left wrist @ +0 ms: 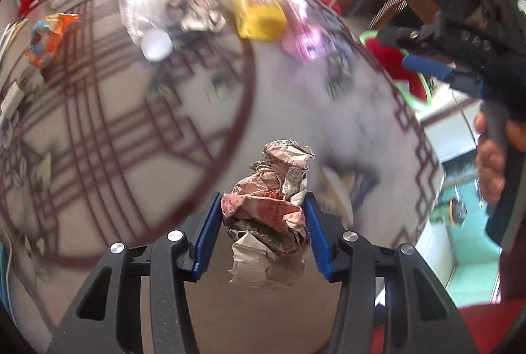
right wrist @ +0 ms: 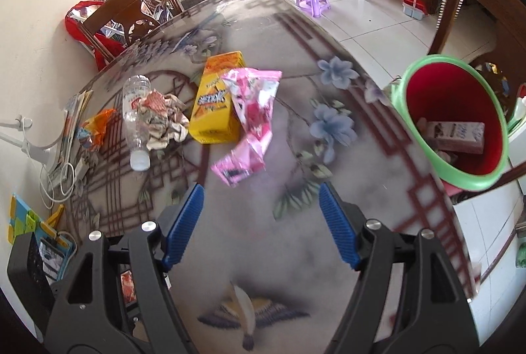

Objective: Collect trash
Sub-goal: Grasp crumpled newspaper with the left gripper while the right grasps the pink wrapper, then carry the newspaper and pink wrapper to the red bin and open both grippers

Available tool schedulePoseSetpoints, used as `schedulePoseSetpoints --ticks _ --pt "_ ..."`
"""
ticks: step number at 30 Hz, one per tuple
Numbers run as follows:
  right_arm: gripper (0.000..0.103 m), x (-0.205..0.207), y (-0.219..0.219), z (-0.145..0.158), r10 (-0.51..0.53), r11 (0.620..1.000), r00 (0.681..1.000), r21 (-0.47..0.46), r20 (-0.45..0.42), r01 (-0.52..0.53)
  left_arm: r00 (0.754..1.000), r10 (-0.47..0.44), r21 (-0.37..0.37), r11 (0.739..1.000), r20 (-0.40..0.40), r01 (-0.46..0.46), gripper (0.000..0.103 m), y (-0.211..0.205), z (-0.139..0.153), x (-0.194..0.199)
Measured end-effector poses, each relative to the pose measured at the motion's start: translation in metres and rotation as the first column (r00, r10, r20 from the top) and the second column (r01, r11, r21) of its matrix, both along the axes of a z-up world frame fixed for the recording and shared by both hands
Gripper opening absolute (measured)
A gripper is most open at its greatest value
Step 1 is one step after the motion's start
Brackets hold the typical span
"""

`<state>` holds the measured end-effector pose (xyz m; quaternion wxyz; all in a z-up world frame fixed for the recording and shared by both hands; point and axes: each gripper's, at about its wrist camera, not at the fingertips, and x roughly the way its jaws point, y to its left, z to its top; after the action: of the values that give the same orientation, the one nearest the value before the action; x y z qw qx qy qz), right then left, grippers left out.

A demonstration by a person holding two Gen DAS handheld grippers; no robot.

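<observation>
Right wrist view, pink wrapper (right wrist: 250,120) against yellow box (right wrist: 217,101), bottle (right wrist: 134,120) beside

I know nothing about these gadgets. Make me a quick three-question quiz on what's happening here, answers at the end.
1. True or false: the left gripper is clamped on a crumpled paper ball.
2. What already lies inside the red bin with the green rim? A) a plastic bottle B) a small carton C) an orange wrapper
3. Fill in: the right gripper is ____ and holds nothing.

Key
1. True; the paper sits between its blue pads.
2. B; the small carton lies in it, while the plastic bottle and the orange wrapper lie on the table.
3. Open; its jaws stand wide apart above the table.
</observation>
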<state>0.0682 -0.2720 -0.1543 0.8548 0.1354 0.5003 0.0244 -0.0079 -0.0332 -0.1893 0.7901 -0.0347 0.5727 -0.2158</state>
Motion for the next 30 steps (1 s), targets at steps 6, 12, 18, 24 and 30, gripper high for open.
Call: schedulePoseSetpoints --ticks 6,12,18,24,30 --pt "0.070 0.050 0.011 -0.032 0.005 1.000 0.997 0.030 -0.083 -0.003 0.997 0.075 -0.018 0.997 0.010 -0.075 0.048 0.013 0.006 0.025" --pt "0.056 0.071 0.024 -0.046 0.050 0.999 0.993 0.002 -0.107 -0.050 0.991 0.131 -0.001 0.991 -0.019 -0.131 0.048 0.033 0.000 0.027" --pt "0.023 0.080 0.031 -0.053 0.106 0.994 0.986 -0.004 -0.128 -0.108 0.981 0.188 0.004 0.982 -0.048 -0.188 0.048 0.045 -0.009 0.025" --pt "0.013 0.059 0.025 -0.034 0.112 0.994 0.991 0.027 -0.074 -0.110 0.980 0.197 -0.005 0.980 -0.026 -0.197 0.048 0.039 -0.006 0.031" --pt "0.013 0.024 0.017 -0.005 0.095 0.993 0.995 0.073 -0.001 -0.095 0.985 0.173 -0.011 0.985 -0.013 -0.173 0.048 0.029 -0.001 0.033"
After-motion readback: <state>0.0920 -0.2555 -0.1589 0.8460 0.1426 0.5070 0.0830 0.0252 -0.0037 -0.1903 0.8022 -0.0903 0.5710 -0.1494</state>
